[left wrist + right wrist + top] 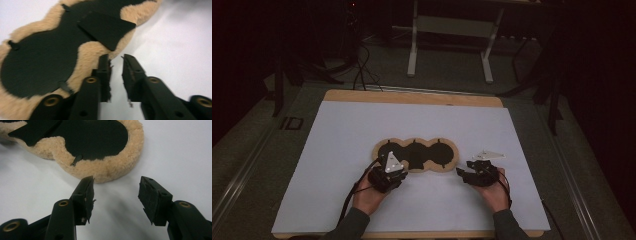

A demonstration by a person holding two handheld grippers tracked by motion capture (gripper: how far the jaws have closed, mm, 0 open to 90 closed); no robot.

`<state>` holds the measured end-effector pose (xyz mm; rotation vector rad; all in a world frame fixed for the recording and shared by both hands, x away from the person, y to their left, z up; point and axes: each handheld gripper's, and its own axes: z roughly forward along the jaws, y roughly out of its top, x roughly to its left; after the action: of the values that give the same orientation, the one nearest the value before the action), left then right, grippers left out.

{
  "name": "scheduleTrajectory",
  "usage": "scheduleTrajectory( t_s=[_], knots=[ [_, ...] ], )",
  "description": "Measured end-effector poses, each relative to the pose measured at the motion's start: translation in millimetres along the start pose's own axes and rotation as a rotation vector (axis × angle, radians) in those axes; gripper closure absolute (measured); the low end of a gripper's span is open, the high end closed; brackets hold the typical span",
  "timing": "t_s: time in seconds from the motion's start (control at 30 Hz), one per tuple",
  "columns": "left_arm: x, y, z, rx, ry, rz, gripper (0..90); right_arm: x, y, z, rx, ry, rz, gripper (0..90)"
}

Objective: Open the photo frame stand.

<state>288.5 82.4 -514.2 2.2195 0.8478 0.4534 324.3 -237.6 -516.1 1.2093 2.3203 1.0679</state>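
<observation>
Fleece pad (100, 53), raised black flap (106, 28) close up

Fleece pad (100, 50) runs off the left gripper view's top and left edges. In the right gripper view its left part is cut off too. Left gripper (388, 176) covers the pad's near-left rim from above. Room beyond the table (337, 150) too dark to read.

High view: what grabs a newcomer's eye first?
The tan fleecy pad with three black lobes down its middle, lying at the centre of the white sheet on the table. Next, the two hand-held grippers at its near edge: the left hand-held gripper at the pad's left end, the right hand-held gripper just off its right end. In the gripper views, both have their jaws apart with nothing between them.
</observation>
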Motion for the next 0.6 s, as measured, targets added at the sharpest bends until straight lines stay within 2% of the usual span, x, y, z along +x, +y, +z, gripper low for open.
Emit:
scheduleTrajectory(
  t_s=[0.03,0.13,0.2,0.33,0.43,0.6],
  knots=[
    [-3.0,1.1,5.1,0.012,-0.005,0.012,86.5,-0.3,-0.2,-0.1,0.0,-0.001,0.002,45.5],
    [-5.7,1.3,12.8,0.026,0.001,0.024,89.4,-0.8,-0.5,-0.2,-0.001,0.001,0.005,45.5],
    [-6.6,1.1,19.0,0.045,-0.003,0.02,89.5,-1.5,-0.6,-0.4,-0.002,0.005,0.007,45.9],
    [-7.4,1.7,27.0,0.047,0.013,0.009,89.4,-3.1,-0.9,-1.7,-0.011,0.007,0.012,46.0],
    [-6.5,2.8,28.7,0.03,0.025,-0.011,89.2,-4.6,-1.6,-1.9,-0.013,0.004,0.022,46.0],
    [-4.3,3.1,29.2,0.028,0.034,-0.012,88.9,-5.0,-1.8,-1.5,-0.013,0.005,0.023,46.0]
  ],
)
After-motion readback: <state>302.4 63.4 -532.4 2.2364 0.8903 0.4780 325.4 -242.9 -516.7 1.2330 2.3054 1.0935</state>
